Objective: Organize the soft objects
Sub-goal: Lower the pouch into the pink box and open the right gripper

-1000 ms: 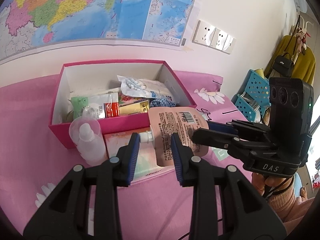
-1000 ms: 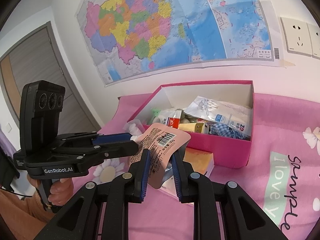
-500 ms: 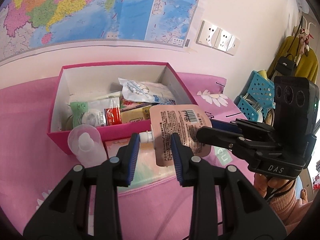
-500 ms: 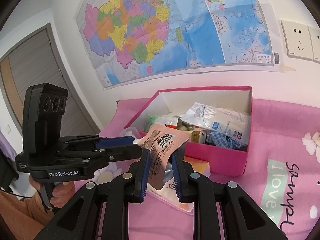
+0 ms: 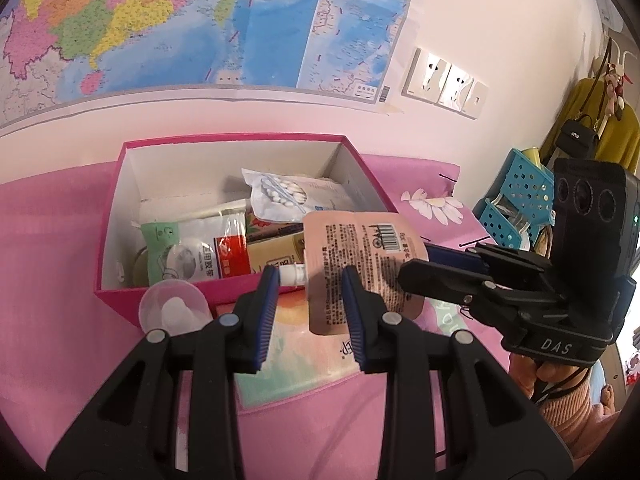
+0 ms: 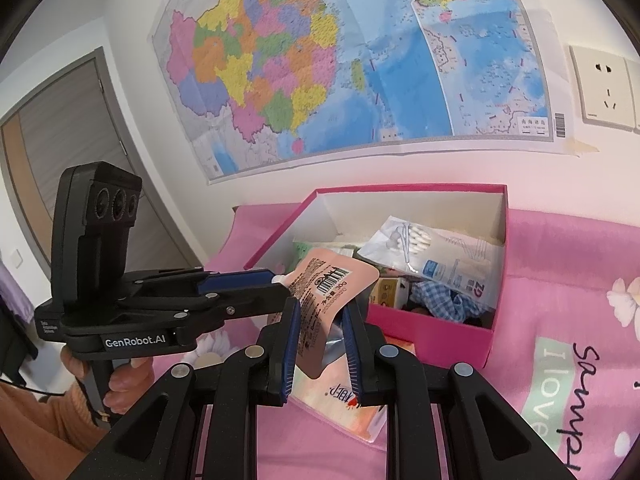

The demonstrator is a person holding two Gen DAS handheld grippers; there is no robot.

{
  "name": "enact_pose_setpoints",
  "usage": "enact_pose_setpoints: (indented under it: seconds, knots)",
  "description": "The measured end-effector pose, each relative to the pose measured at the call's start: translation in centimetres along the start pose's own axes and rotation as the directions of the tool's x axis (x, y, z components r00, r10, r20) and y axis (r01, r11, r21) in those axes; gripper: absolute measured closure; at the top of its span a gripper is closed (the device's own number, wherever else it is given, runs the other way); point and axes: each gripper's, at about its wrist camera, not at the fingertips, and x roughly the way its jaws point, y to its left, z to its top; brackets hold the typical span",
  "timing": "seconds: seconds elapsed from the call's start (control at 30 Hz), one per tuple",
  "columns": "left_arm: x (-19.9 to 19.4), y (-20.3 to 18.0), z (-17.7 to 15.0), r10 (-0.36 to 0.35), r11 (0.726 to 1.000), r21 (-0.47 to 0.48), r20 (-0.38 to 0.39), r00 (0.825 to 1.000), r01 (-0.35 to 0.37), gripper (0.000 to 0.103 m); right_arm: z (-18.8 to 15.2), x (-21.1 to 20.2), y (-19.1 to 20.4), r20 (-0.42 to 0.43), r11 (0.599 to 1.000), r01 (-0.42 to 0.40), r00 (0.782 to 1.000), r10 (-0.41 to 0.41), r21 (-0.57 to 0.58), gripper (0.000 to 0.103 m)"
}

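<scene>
Lifted slightly nearer the pink box [image 5: 224, 294] since a moment ago, the pouch [image 6: 328, 300] hangs over its front wall, long axis upright, pinched by the right gripper [image 6: 320, 336]; left gripper [image 5: 306, 300] jaws nearly closed, holding nothing (spout between them).

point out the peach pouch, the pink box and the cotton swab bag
peach pouch [image 5: 360, 248], left wrist view, on its printed back below the barcode
pink box [image 5: 232, 138], left wrist view, on its far rim
cotton swab bag [image 6: 416, 240], right wrist view, on the swabs inside
</scene>
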Motion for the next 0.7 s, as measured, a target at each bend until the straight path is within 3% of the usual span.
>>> enact_pose_setpoints:
  seconds: [0.7]
  knots:
    - [2.1, 1.5, 2.5, 0.025, 1.000, -0.014, -0.010, 1.000, -0.025, 0.069, 2.1, 2.1, -2.1, 0.003, 1.000, -0.008, 1.000, 0.008, 0.015, 0.083]
